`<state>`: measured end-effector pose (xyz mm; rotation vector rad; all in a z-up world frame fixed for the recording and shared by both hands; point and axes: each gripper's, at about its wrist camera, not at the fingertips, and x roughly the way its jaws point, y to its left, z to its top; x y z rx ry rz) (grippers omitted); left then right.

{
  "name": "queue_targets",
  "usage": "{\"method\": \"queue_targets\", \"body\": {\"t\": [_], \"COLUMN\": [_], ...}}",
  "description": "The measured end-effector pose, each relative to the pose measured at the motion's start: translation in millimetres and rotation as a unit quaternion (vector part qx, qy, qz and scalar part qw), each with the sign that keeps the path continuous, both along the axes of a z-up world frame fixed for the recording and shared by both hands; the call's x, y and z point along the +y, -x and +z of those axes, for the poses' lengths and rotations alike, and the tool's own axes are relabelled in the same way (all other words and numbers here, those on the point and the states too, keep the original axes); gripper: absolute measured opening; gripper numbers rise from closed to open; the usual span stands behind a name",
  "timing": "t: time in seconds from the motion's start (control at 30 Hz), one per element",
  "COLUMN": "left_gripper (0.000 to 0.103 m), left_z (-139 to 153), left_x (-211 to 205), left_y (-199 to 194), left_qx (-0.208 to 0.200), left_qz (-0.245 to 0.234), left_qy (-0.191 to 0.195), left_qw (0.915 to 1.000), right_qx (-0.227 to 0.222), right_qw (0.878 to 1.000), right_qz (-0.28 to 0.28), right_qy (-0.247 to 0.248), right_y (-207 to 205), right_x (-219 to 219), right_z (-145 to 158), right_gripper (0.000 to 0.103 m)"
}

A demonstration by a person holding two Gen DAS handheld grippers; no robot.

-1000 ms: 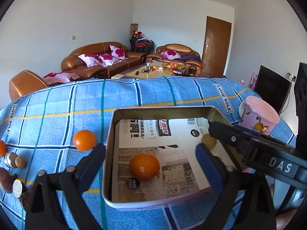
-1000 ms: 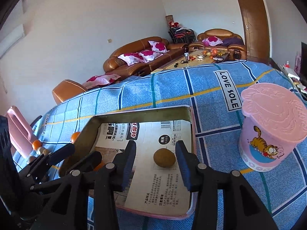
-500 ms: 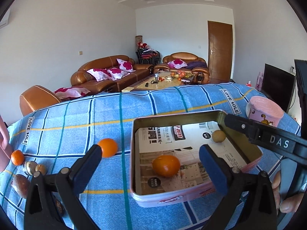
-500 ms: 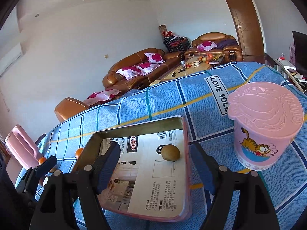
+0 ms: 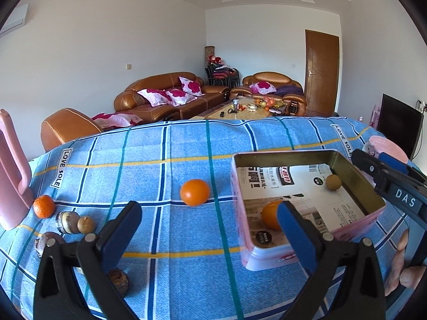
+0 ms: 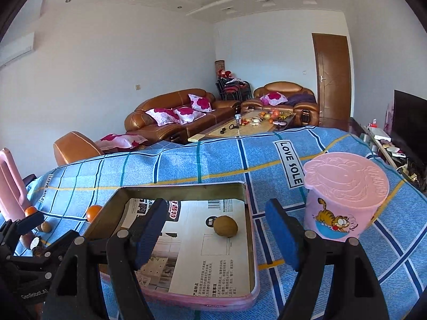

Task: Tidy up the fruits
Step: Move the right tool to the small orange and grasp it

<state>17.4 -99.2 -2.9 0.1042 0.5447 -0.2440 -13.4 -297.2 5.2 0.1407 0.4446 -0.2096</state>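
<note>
- The left tool (image 5: 208,229) hangs above the blue checked cloth on the table (image 5: 165,165), its two blue-padded fingers spread wide and gripping nothing
- The right tool (image 6: 216,229) is also spread wide with nothing in it, poised over the near right part of the tin (image 6: 252,240)
- The tin is rectangular, pink outside, lined with printed paper; its long axis runs from the near edge of the table toward the sofas (image 6: 170,112) at the back of the room
- Inside the tin sits an orange (image 5: 271,217) near the front left, partly hidden behind the left tool's right finger, and a small brown fruit (image 6: 225,226) toward the far right corner, the two well apart
- A second orange (image 5: 194,192) rests on the cloth just left of the tin, not touching it
- Farther left, near the table edge, lie a third orange (image 5: 44,206), a small brown fruit (image 5: 86,224) and some dark, cut-looking pieces I cannot make out
- A pink lidded cup (image 6: 344,200) with a cartoon cat stands upright on the cloth to the right of the tin
</note>
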Motion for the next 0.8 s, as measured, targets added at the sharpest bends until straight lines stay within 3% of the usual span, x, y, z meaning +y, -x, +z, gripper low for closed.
{"method": "queue_targets", "body": {"t": [0.27, 0.8], "left_gripper": [0.103, 0.103], "left_z": [0.5, -1.2], "left_x": [28.5, 123.9], "left_y": [-1.2, -13.5], "left_qx": [-0.002, 0.013], "left_qz": [0.017, 0.082], "left_qy": [-0.008, -0.008], "left_qw": [0.9998, 0.9965], "right_qx": [0.01, 0.04], "right_qw": [1.0, 0.992], "right_qz": [0.003, 0.103], "right_qy": [0.016, 0.064], "right_y": [1.5, -27.2], "right_x": [26.6, 139.7], "right_z": [0.9, -5.1], "right_gripper": [0.077, 0.077]}}
